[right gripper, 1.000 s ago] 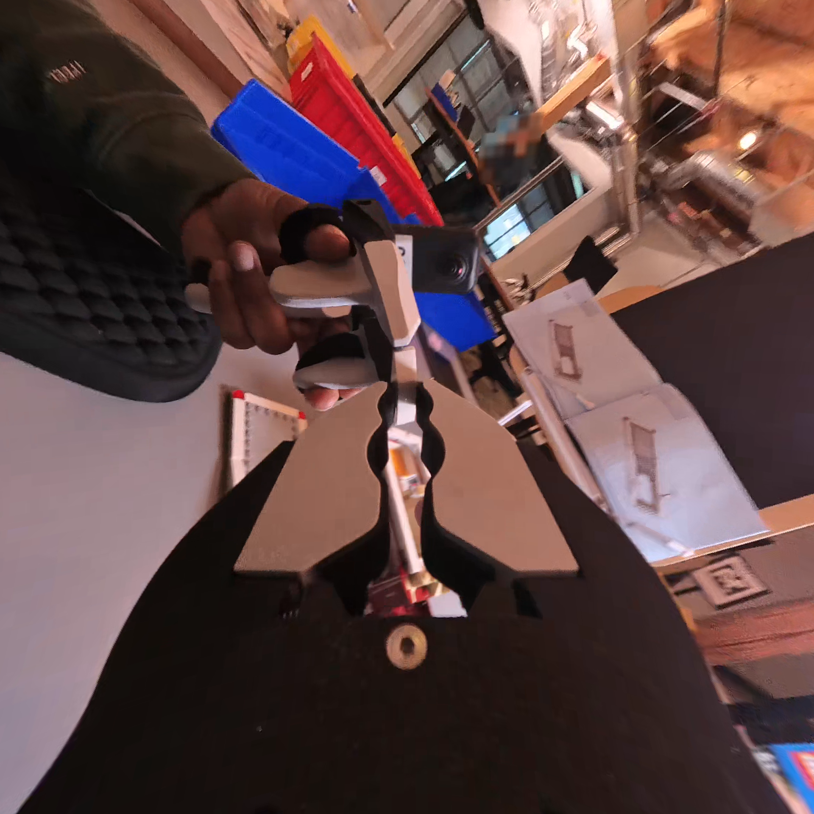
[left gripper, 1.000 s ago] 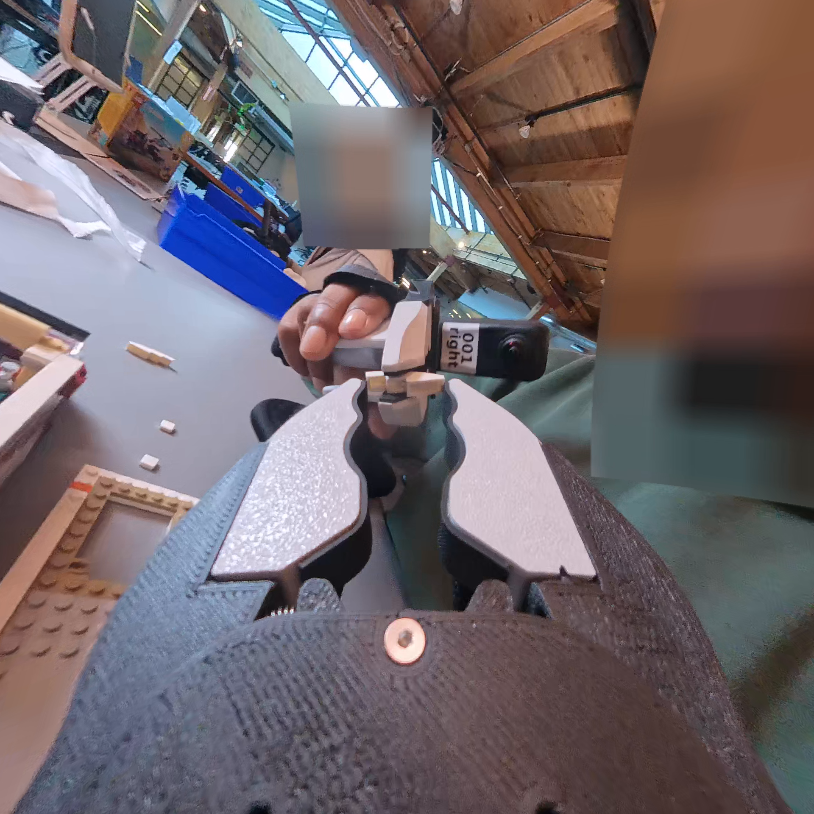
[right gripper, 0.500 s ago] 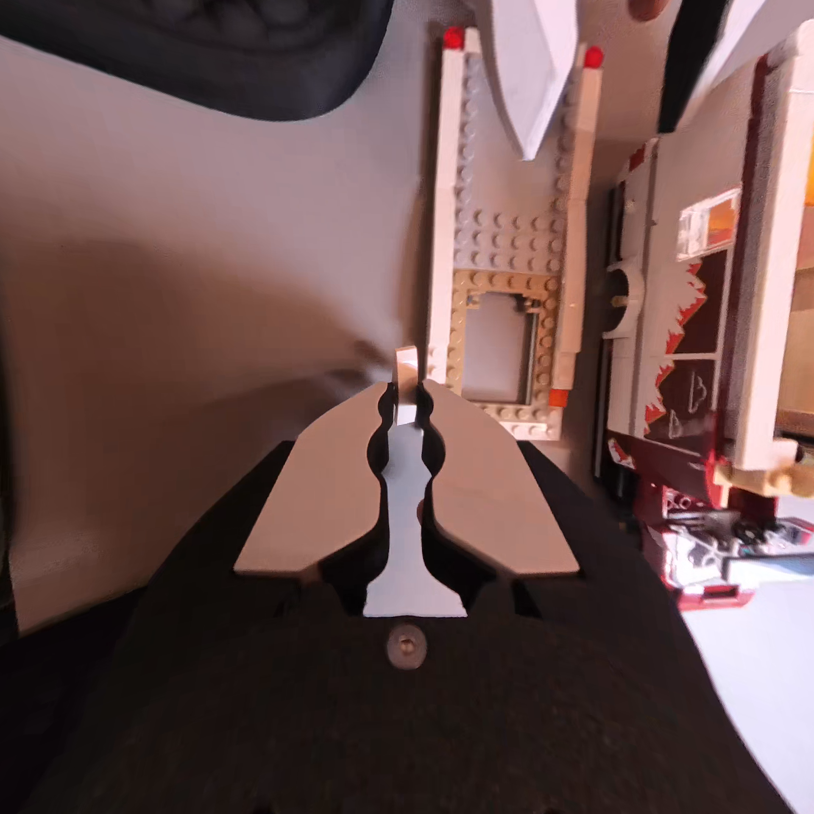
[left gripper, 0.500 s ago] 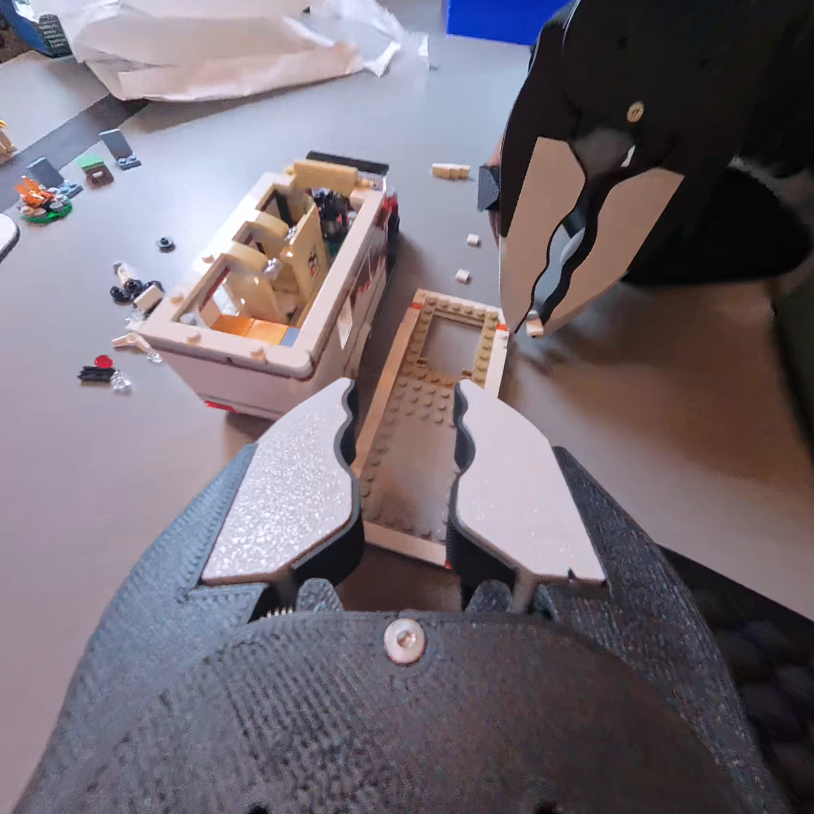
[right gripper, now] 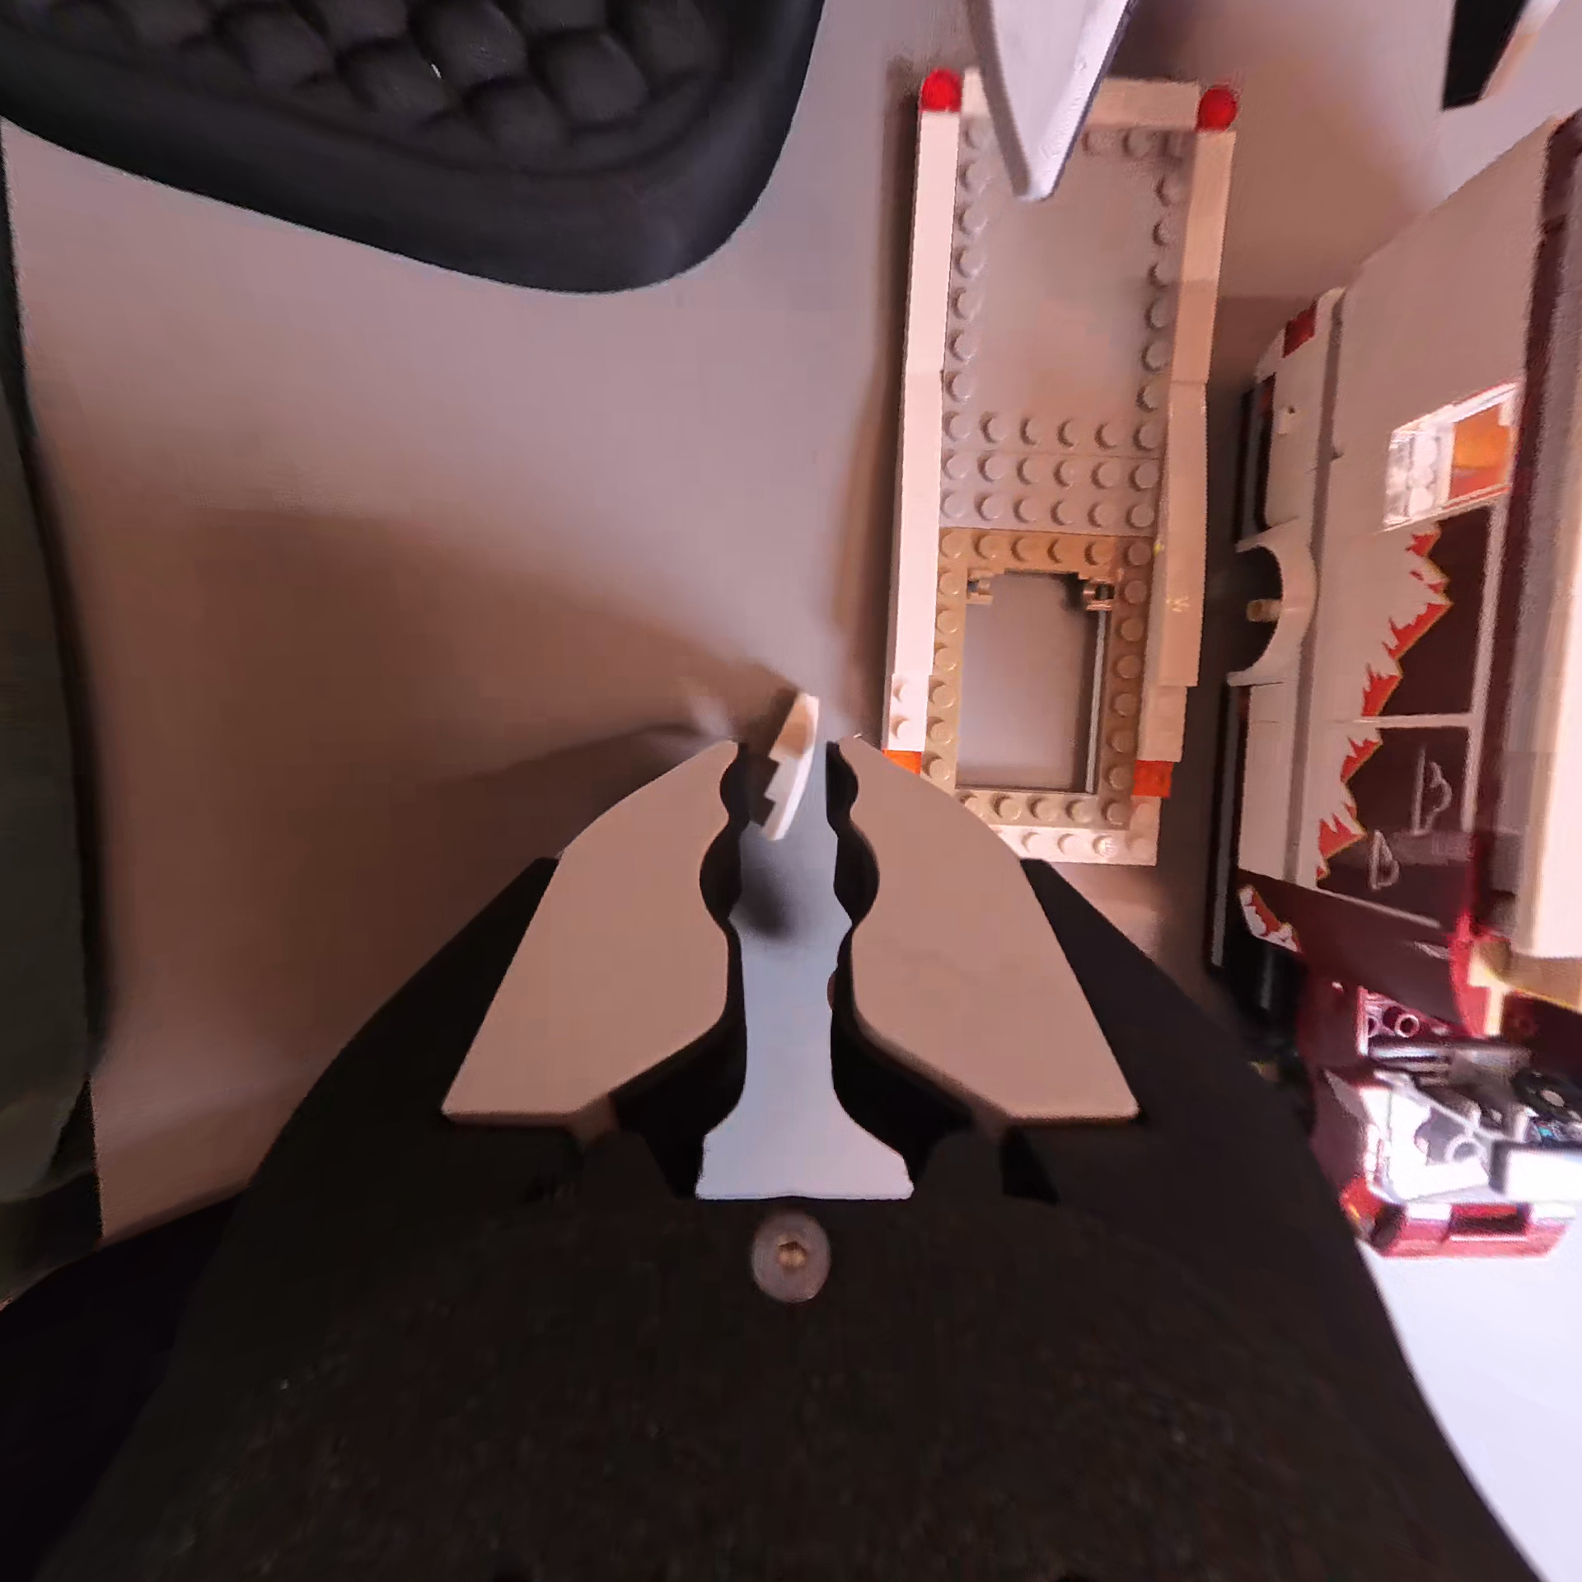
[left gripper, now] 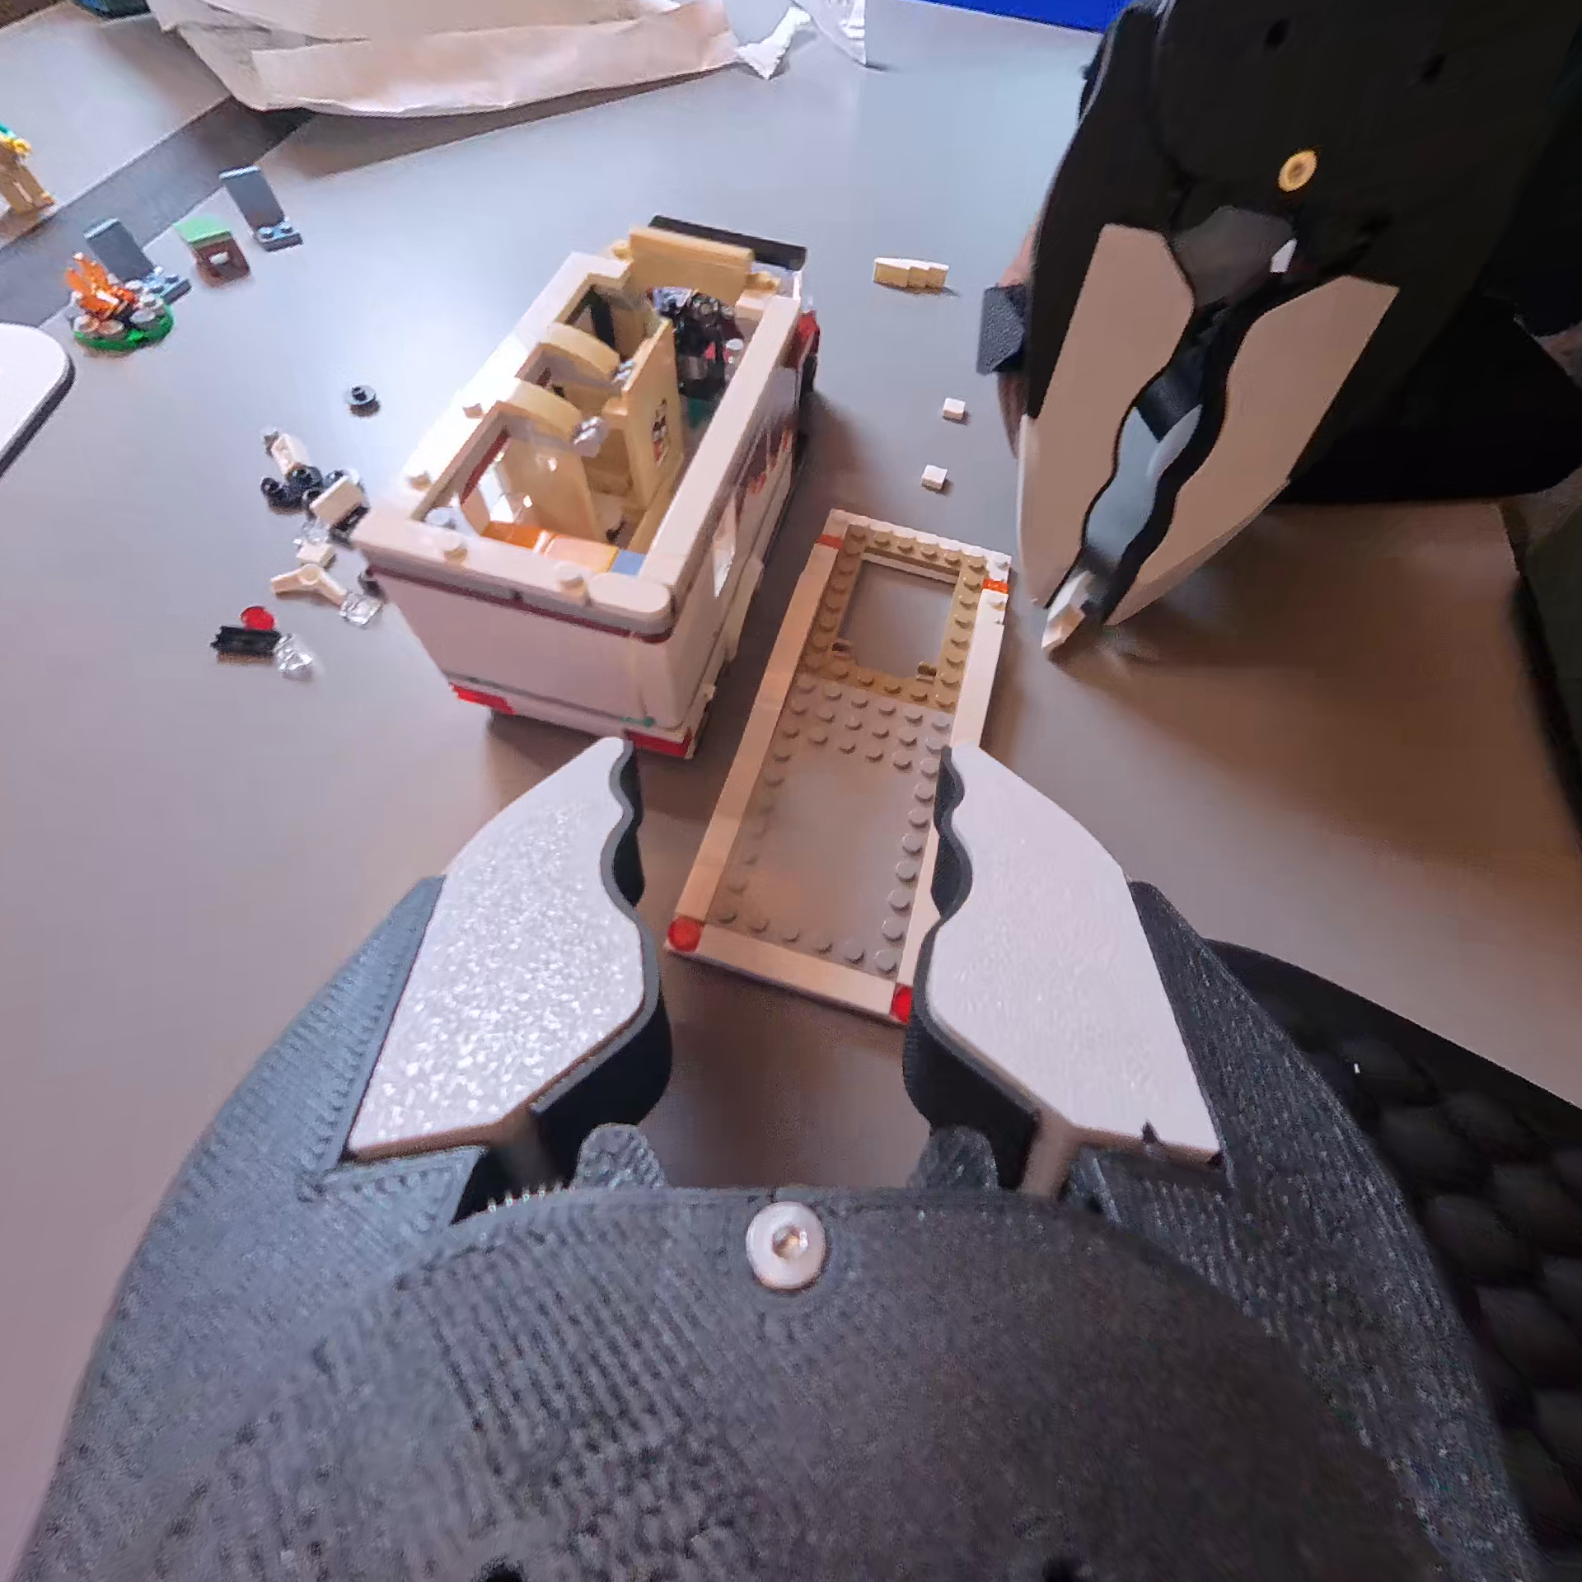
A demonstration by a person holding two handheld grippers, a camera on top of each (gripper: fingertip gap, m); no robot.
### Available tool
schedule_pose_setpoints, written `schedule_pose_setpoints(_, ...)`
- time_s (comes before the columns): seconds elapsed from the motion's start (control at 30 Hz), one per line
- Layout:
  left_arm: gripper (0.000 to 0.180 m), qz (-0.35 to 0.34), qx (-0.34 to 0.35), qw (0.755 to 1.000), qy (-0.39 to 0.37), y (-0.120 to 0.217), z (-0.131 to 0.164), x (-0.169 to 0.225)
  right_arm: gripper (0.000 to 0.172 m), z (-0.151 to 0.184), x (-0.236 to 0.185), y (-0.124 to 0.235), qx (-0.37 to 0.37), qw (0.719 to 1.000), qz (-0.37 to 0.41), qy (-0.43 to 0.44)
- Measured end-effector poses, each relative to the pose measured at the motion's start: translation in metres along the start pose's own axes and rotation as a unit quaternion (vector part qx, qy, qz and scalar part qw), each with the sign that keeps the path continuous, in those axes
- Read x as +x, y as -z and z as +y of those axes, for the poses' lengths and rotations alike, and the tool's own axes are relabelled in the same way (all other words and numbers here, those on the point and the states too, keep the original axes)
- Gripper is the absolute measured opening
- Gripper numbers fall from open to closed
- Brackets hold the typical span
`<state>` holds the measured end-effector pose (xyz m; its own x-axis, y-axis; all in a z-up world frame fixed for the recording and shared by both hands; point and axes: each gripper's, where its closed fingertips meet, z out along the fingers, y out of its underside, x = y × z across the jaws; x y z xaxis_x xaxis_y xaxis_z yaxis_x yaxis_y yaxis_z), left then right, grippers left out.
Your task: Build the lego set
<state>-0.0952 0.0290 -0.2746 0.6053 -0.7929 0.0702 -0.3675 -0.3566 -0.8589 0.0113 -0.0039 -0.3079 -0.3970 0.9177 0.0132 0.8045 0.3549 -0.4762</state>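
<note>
Hovering with left gripper (left gripper: 788,822) jaws spread wide over the studded plate's (left gripper: 843,770) near end, long axis running away; white piece (right gripper: 792,783) tilting loose between parted right gripper (right gripper: 788,762) jaws, just right of the plate's far end.

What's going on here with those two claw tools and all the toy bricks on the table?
A person is working two handheld grippers over a grey table strewn with toy bricks. The left gripper is open, hovering over a flat studded plate that lies beside a roofless white brick vehicle. The right gripper is near the plate's far end, with a small white piece tilted between its fingertips; a gap shows on one side, so it does not look clamped.
</note>
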Motion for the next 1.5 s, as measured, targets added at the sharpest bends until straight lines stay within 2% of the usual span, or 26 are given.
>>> schedule_pose_setpoints(0.1, 0.07, -0.004, -0.013, 1.0, 0.018, 0.005, 0.008, -0.008, 0.018, -0.007, 0.005, 0.014, 0.055, 0.998, 0.016, 0.001)
schedule_pose_setpoints(0.23, 0.078, 0.0, -0.038, 0.999, 0.029, 0.007, 0.02, -0.009, 0.02, -0.013, 0.036, 0.048, 0.169, 0.982, 0.087, -0.003)
schedule_pose_setpoints(0.33, 0.084, 0.017, -0.059, 0.998, 0.032, 0.004, 0.028, -0.003, 0.02, -0.01, 0.068, 0.082, 0.272, 0.949, 0.154, -0.027)
schedule_pose_setpoints(0.43, 0.089, 0.036, -0.083, 0.995, 0.036, 0.0, 0.037, 0.003, 0.021, 0.006, 0.1, 0.112, 0.341, 0.911, 0.226, -0.057)
schedule_pose_setpoints(0.57, 0.082, 0.017, -0.093, 0.995, 0.016, -0.005, 0.04, 0.0, 0.021, 0.036, 0.127, 0.134, 0.372, 0.876, 0.291, -0.093)
schedule_pose_setpoints(0.63, 0.076, 0.009, -0.095, 0.995, -0.001, -0.006, 0.041, 0.0, 0.021, 0.046, 0.135, 0.136, 0.367, 0.872, 0.305, -0.108)
schedule_pose_setpoints(0.87, 0.055, 0.003, -0.093, 0.995, -0.024, -0.005, 0.038, 0.003, 0.022, 0.053, 0.137, 0.124, 0.339, 0.885, 0.299, -0.11)
schedule_pose_setpoints(1.1, 0.054, 0.012, -0.102, 0.994, -0.038, 0.001, 0.038, 0.007, 0.022, 0.075, 0.148, 0.129, 0.323, 0.886, 0.302, -0.137)
schedule_pose_setpoints(1.13, 0.059, 0.014, -0.095, 0.995, -0.039, 0.001, 0.035, 0.008, 0.022, 0.076, 0.148, 0.129, 0.32, 0.888, 0.299, -0.137)
schedule_pose_setpoints(1.27, 0.077, 0.009, -0.091, 0.995, -0.041, -0.002, 0.034, 0.007, 0.023, 0.082, 0.137, 0.122, 0.278, 0.915, 0.263, -0.127)
schedule_pose_setpoints(1.5, 0.07, 0.008, -0.12, 0.992, -0.046, -0.007, 0.045, 0.009, 0.024, 0.127, 0.11, 0.107, 0.158, 0.958, 0.163, -0.173)
